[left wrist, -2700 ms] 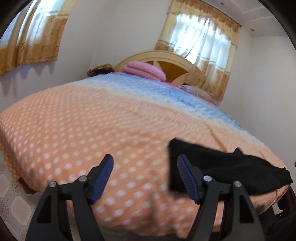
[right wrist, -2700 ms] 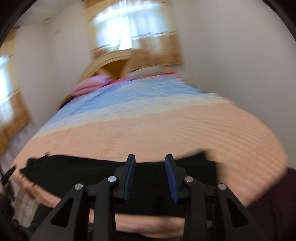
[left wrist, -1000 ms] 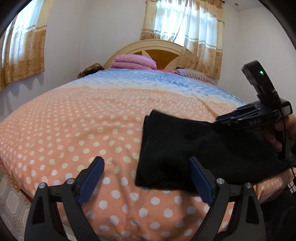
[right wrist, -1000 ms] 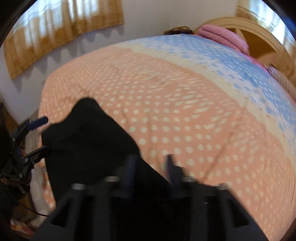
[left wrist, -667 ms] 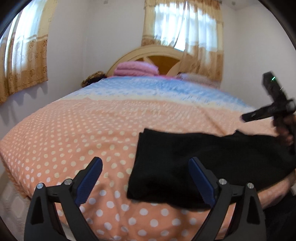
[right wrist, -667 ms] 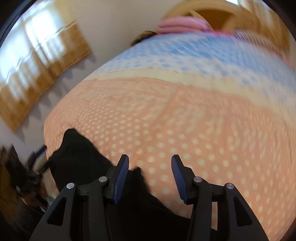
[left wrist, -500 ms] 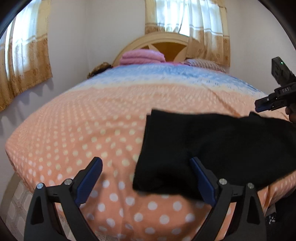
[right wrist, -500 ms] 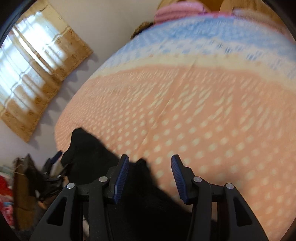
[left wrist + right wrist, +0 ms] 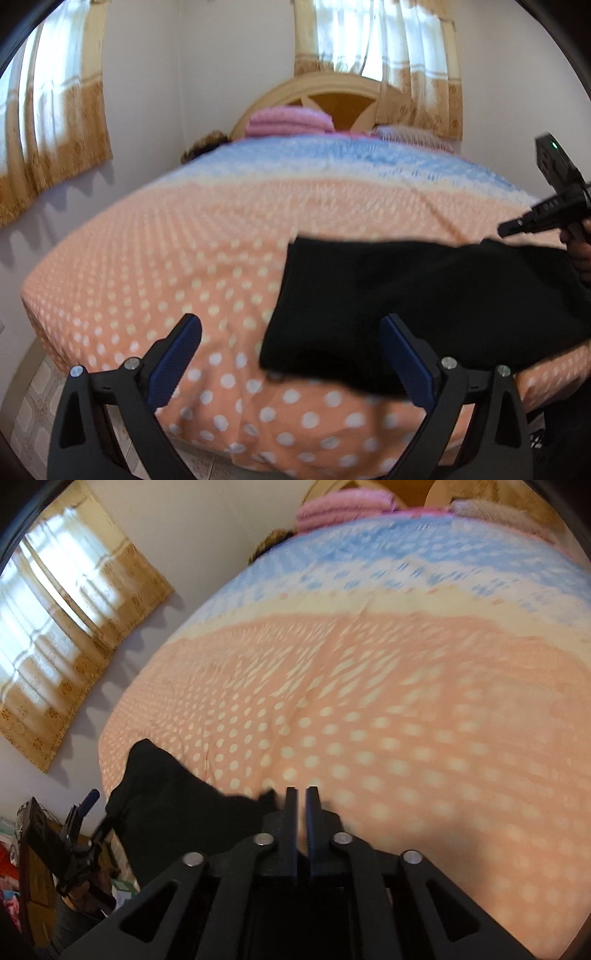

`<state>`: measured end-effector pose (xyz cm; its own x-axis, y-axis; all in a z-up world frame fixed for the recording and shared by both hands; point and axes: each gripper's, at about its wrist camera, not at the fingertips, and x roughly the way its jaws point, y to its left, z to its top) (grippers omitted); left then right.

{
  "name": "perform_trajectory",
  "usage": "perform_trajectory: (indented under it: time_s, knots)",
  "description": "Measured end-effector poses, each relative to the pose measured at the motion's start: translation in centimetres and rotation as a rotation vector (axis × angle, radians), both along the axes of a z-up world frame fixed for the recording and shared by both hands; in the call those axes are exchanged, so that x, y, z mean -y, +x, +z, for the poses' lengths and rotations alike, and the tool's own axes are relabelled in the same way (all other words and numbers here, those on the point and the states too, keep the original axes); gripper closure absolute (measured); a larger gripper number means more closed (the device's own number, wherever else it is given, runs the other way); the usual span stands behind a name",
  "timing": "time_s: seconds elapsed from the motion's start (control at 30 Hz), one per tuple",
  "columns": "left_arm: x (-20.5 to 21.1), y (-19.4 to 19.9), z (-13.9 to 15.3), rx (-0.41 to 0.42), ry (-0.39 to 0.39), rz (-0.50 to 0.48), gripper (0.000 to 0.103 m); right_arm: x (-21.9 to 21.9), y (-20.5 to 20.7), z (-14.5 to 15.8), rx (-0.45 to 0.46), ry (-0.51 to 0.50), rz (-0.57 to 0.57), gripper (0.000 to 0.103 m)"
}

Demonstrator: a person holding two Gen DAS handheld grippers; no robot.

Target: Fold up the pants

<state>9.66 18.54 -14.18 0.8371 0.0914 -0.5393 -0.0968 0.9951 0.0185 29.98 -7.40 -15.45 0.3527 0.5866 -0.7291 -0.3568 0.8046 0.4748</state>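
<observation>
Wide-spread left gripper [image 9: 291, 354] holds nothing; folded black fabric pants [image 9: 424, 306] lie ahead by its right finger. Right gripper [image 9: 300, 812] is nearly closed, apparently empty.

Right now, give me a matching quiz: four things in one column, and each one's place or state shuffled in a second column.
Things:
1. left claw
2. right claw
3. black pants
4. pink blanket

States:
A. folded by the headboard
B. open wide
C. closed
D. lying at the near edge of the bed

Pairs: 1-B, 2-C, 3-D, 4-A
</observation>
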Motion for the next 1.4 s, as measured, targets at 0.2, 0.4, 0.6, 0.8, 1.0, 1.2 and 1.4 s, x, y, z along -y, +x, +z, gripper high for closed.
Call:
perform_trajectory:
  time_s: [0.2,0.4,0.6,0.8,1.0,1.2,1.4]
  knots:
    - [3.4,1.0,2.3,0.044,-0.016,-0.069,0.002,13.7,-6.0,3.1,0.079,-0.018,-0.159,0.047]
    - [7.1,3.6,1.5,0.015,-0.023,-0.152,0.001,33.2,-15.9,5.2,0.098,-0.140,-0.560,0.047]
    - [9.8,5.3,1.1,-0.016,-0.031,-0.201,0.001,46.2,-24.9,4.0,0.007,-0.224,-0.899,0.047]
    - [11.9,6.1,1.0,-0.039,-0.009,-0.215,0.001,48.5,-25.7,1.3,-0.028,-0.093,-0.875,0.070]
    - [12.3,6.5,0.4,-0.067,0.015,-0.200,0.001,46.7,-25.6,2.8,0.084,-0.173,-0.851,0.096]
    - [11.7,6.7,-0.8,-0.092,0.016,-0.165,0.001,47.1,-23.1,4.7,0.151,-0.224,-0.872,0.099]
    - [11.3,6.1,-1.5,-0.099,0.009,-0.151,0.001,49.5,-23.0,1.0,0.044,-0.220,-0.941,0.099]
